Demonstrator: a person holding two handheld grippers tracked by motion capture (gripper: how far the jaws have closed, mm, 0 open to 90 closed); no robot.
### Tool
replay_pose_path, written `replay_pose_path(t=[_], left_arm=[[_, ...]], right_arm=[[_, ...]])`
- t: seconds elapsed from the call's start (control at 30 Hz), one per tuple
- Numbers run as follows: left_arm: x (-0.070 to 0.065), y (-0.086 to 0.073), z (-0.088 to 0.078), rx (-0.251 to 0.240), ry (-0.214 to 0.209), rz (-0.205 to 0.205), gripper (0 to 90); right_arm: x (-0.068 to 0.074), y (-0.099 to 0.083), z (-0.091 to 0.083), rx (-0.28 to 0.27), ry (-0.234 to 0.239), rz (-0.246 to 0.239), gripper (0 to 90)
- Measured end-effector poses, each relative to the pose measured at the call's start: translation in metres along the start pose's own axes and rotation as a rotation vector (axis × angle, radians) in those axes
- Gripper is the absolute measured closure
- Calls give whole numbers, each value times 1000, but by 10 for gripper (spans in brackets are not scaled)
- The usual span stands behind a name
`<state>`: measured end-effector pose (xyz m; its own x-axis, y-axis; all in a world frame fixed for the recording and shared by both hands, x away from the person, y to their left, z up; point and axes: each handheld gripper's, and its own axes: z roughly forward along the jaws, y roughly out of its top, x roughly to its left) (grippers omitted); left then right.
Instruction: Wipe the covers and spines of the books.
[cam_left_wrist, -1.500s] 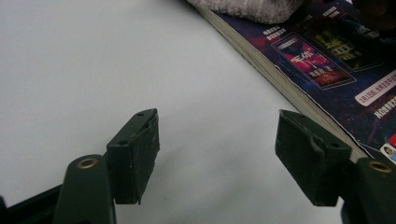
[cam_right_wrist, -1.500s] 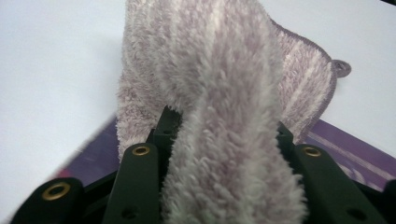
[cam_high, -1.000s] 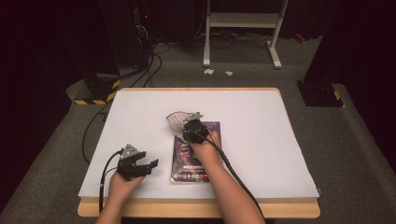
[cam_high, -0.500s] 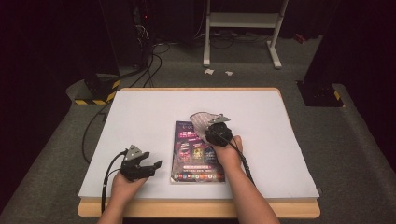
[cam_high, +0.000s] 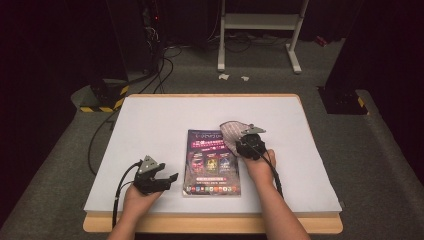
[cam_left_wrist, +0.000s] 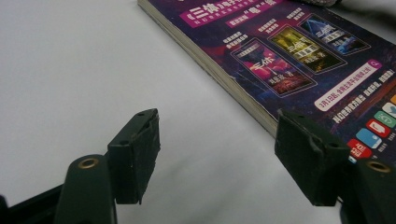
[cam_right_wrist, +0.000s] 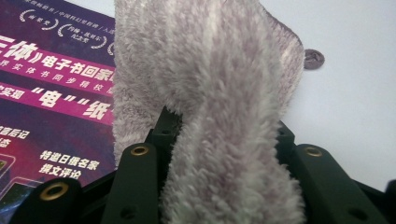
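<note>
Holding our left gripper (cam_high: 170, 178) low over the white tabletop (cam_high: 150, 125), we keep its jaws apart with nothing between them, just beside the purple paperback book (cam_high: 212, 162) lying flat. Farther off, our right gripper (cam_high: 239, 141) is clamped on a fuzzy grey-lilac cloth (cam_right_wrist: 205, 84), which drapes over the book's far right corner.

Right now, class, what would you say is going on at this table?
A person is working with a gripper in each hand at a white-covered table. The right gripper is shut on a fuzzy grey cloth, which lies over the top right corner of a purple-covered book, as if wiping its cover. The left gripper rests on the table just left of the book, jaws open with nothing between them.
</note>
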<state>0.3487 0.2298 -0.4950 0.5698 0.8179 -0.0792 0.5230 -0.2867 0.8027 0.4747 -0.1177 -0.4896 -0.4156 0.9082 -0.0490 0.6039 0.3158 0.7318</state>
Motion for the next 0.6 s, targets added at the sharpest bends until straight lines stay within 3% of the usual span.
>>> replay_pose_path(t=[0.4, 0.6], left_arm=[[-4, 0, 2, 4, -18, 7, 313], [-6, 0, 3, 14, -23, 14, 313]], right_arm=[[-3, 1, -4, -4, -12, -4, 606], [-22, -4, -32, -60, -33, 22, 605]])
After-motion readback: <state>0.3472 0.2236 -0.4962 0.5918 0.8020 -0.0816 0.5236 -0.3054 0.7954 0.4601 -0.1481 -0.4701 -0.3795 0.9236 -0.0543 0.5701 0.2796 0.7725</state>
